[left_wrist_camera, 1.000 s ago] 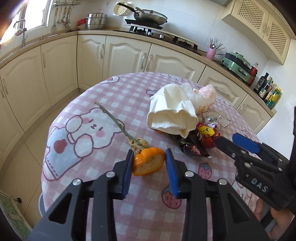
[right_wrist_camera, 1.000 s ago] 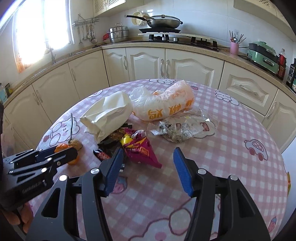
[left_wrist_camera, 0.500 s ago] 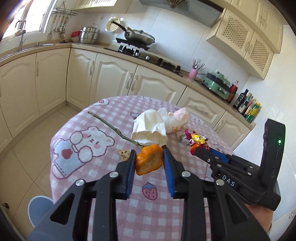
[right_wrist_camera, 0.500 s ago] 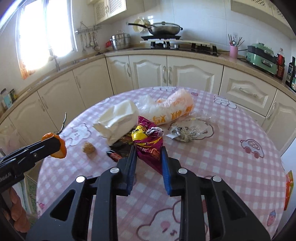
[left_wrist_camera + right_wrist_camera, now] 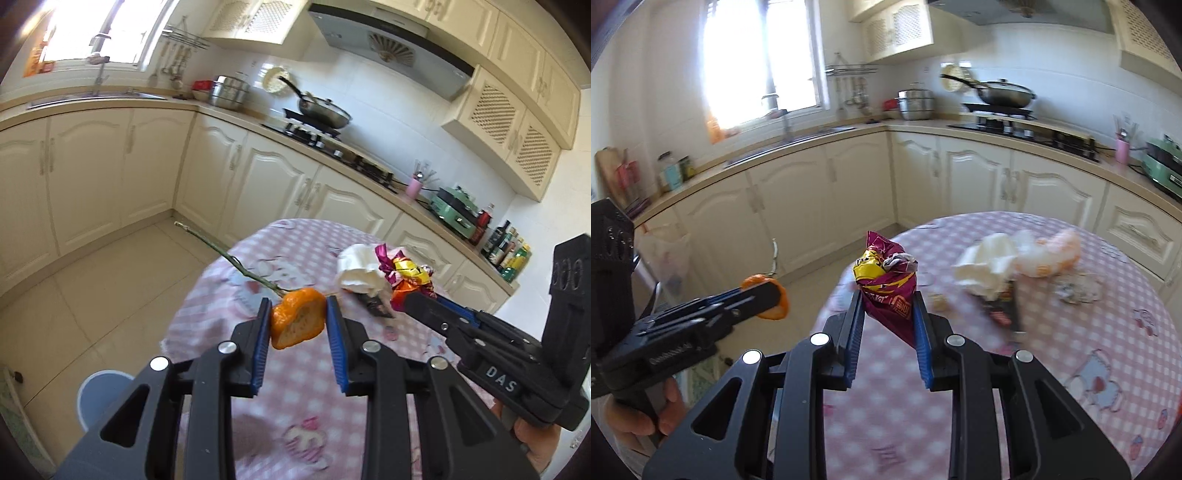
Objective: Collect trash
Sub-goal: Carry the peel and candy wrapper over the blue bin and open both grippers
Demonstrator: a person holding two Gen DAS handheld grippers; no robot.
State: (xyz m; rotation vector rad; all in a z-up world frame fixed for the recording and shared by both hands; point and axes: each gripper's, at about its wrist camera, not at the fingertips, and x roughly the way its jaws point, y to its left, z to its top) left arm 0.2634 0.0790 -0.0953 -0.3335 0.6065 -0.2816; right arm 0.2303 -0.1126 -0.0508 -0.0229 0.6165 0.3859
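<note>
Left gripper [image 5: 297, 321]: clenched on a piece of orange fruit peel [image 5: 296, 318] with a long thin green stem [image 5: 236, 260] trailing from it — the blue pads press on both sides of the peel, which hangs in the air clear of the table.

Right gripper [image 5: 889, 325]: its jaws have just been closing and now grasp a crumpled maroon-and-yellow foil snack wrapper [image 5: 888, 282], pinched at its lower end, with the bunched top standing above the pads.

Done so far: 2 pieces of trash are off the table, 1 in each gripper; neither looks dropped anywhere yet.

Left on the round table with the pink checked cartoon cloth [image 5: 1052, 369]: a folded white plastic bag [image 5: 988, 264], a translucent bag with orange print [image 5: 1049, 254] touching it, a dark wrapper [image 5: 1003, 306] just below the white bag, a clear crinkled wrapper [image 5: 1078, 290] to the right, and a small brown scrap [image 5: 937, 302] — 5 items at least, though blur makes the count unsure.

Bin: a pale blue round rim [image 5: 101, 391] shows on the floor beside the table in the left wrist view; it may be the bin, but I cannot tell.

Judgement: early in the task — the 2 held pieces need depositing, then the rest needs fetching.
</note>
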